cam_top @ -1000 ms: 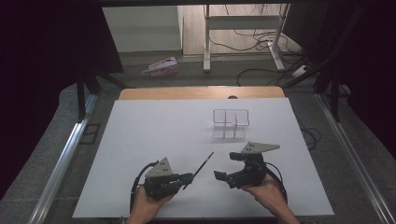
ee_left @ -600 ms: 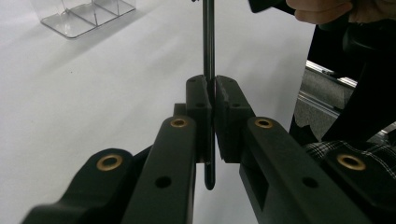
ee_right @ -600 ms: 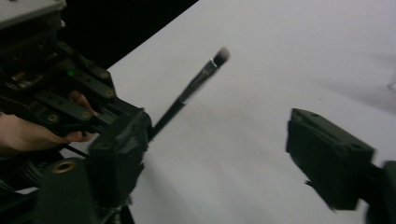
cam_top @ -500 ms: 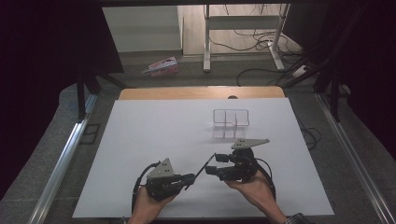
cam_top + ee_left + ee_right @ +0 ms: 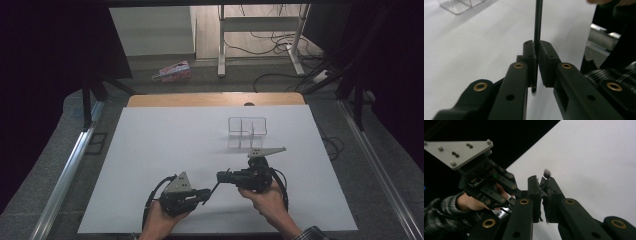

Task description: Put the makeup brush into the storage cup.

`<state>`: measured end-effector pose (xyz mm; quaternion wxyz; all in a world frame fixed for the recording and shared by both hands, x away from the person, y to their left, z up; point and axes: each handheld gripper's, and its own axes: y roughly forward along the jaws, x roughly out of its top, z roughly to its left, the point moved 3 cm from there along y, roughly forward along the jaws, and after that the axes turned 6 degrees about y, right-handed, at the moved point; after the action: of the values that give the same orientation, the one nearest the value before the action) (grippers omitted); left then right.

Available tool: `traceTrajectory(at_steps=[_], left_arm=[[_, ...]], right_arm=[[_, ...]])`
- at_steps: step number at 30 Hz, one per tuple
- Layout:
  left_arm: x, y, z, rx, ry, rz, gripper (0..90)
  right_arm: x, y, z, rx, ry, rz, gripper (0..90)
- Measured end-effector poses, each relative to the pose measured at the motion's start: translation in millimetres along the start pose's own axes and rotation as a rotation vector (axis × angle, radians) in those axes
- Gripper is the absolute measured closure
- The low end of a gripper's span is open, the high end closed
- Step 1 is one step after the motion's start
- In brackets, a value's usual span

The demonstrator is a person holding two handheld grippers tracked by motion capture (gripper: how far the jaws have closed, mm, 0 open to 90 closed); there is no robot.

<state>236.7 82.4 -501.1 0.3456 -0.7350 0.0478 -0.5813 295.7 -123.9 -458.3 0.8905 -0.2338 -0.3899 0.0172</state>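
Observation:
A thin black rod [image 5: 214, 189] slants up off the white board between the two grippers. My left gripper [image 5: 206, 194] is shut on its lower end; in the left gripper view the rod [image 5: 538, 20] rises straight out of the pinched jaws [image 5: 537, 47]. My right gripper [image 5: 221, 176] points left at the rod's upper end. Its jaws have just been closing and now stand shut [image 5: 541, 180] on the rod, whose dark tip [image 5: 546, 172] pokes out above them. The left gripper's grey plate [image 5: 461, 150] shows close by in the right gripper view.
A clear acrylic divided holder [image 5: 247, 127] stands on the white board [image 5: 165, 145] behind the right gripper, also at the top left of the left gripper view [image 5: 459, 6]. Metal rails run along both sides. A small packet [image 5: 172, 71] lies on the floor beyond.
The right gripper has moved left to the rod's free end and its jaws have closed on it. The left gripper and the rod have stayed in place.

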Motion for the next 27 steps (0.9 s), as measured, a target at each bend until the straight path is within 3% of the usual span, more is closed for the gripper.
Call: traceTrajectory(at_steps=[4,5,6,8,9,10,16,21,27], left_arm=[[-1.2,-0.4,4.0,0.041,-0.008,0.013,61.5],[-1.3,-0.2,4.3,0.052,-0.004,0.017,61.5],[-1.5,1.3,4.4,0.071,-0.002,0.032,52.9],[-1.8,2.1,4.6,0.080,0.001,0.043,48.5],[-2.1,2.9,4.9,0.090,0.005,0.052,38.9],[-2.5,3.3,5.1,0.098,0.006,0.057,38.9],[-3.0,0.4,7.3,0.126,-0.010,0.081,16.6],[-4.2,-3.3,7.3,0.164,-0.004,0.113,9.2],[-7.0,-10.0,8.1,0.171,-0.020,0.128,4.7]], right_arm=[[0.3,-0.9,-0.8,-0.032,-0.017,0.002,85.0],[0.2,-1.1,-1.6,-0.060,-0.030,0.007,85.0],[-1.0,-1.0,-3.5,-0.089,-0.036,0.009,84.9],[-1.3,-0.8,-4.2,-0.094,-0.037,0.008,84.9],[-1.9,-0.6,-5.3,-0.108,-0.045,0.010,84.8],[-1.9,-0.6,-5.3,-0.108,-0.045,0.010,84.8],[0.4,-8.4,-3.8,-0.115,-0.079,-0.023,84.8],[1.6,-13.1,-3.1,-0.126,-0.086,-0.046,84.7],[1.9,-16.4,-3.2,-0.140,-0.096,-0.057,84.7]])
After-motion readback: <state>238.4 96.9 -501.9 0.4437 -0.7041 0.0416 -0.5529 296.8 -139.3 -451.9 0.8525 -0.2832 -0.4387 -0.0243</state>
